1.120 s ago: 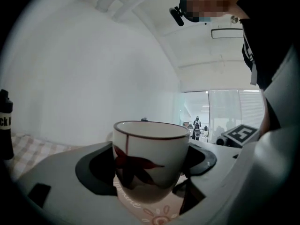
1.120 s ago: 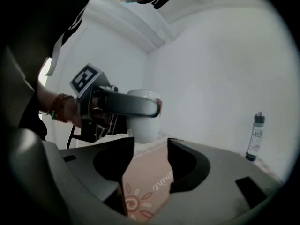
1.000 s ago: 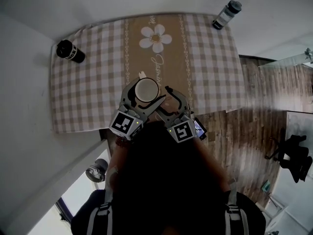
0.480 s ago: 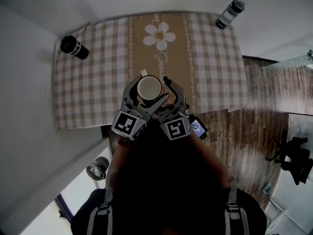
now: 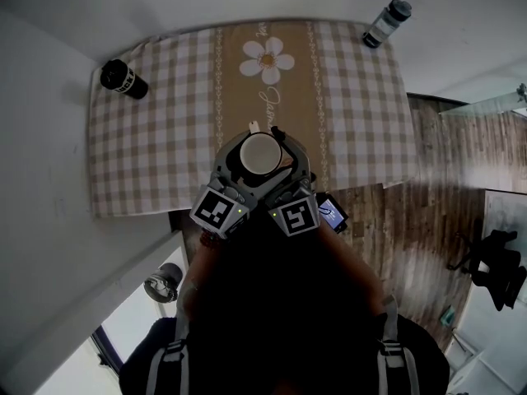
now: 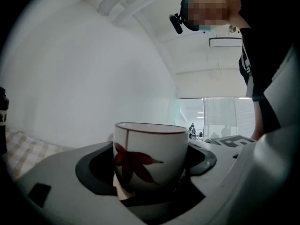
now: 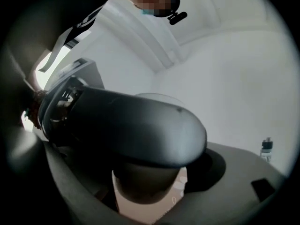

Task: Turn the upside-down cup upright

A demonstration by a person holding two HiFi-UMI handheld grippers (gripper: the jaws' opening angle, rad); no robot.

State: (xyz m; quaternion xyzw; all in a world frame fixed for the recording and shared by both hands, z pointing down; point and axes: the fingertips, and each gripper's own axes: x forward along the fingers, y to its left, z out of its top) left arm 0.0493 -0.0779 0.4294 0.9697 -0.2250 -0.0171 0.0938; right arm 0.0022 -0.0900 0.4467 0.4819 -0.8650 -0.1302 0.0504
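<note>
A white cup (image 5: 259,155) with a red leaf print (image 6: 150,156) stands upright, mouth up, above the near middle of the checked tablecloth (image 5: 165,138). My left gripper (image 5: 247,161) is shut on its sides and carries it off the table. My right gripper (image 5: 288,159) comes in from the right, crossing the left one. Its jaws stand wide around the cup's lower part (image 7: 147,186) without pressing on it. In the right gripper view a dark finger (image 7: 140,130) of the left gripper hides most of the cup.
A black bottle (image 5: 123,79) stands at the table's far left corner and a clear bottle with a dark cap (image 5: 383,23) at the far right corner. A phone-like device (image 5: 332,214) hangs by the near table edge. Wooden floor and a dark chair (image 5: 498,262) lie to the right.
The cup has risen a little in the left gripper. My right gripper has swung in from the right and up, and its jaws now stand wide around the cup.
</note>
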